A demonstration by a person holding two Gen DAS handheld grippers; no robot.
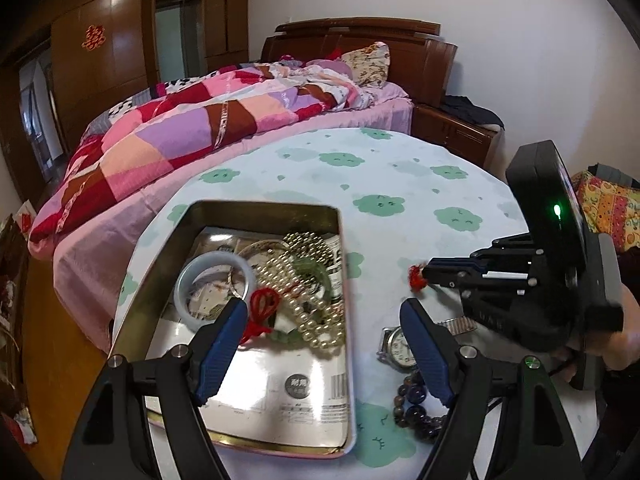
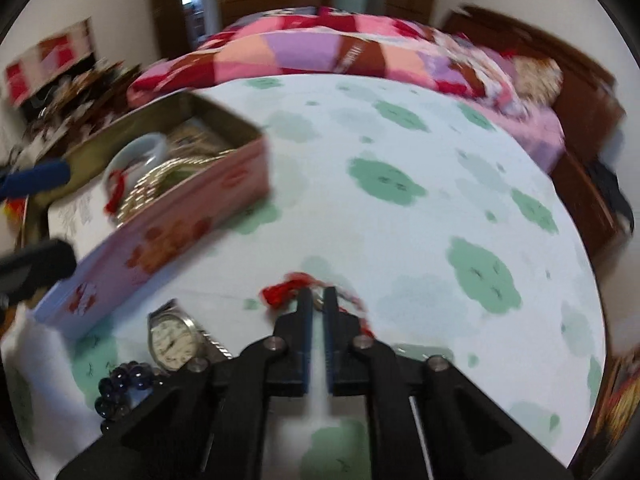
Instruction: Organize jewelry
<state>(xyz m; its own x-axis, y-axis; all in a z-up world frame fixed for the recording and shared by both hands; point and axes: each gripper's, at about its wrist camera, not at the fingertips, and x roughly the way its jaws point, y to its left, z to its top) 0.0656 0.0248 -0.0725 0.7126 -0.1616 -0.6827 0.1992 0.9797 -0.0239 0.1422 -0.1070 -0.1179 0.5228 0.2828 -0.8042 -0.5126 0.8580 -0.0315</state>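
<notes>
The right hand-held gripper [image 2: 316, 300] is clamped on a red-tasselled string charm [image 2: 280, 292] lying on the cloud-print desk [image 2: 400, 240]. The left hand-held gripper [image 1: 324, 320] stands apart, holding nothing, above the open rectangular metal tin [image 1: 260, 210] of pearl necklaces [image 1: 312, 312] and a pale jade bangle [image 1: 214, 276]. A silver wristwatch [image 2: 172, 340] and dark bead bracelet [image 2: 120, 388] lie beside the tin
</notes>
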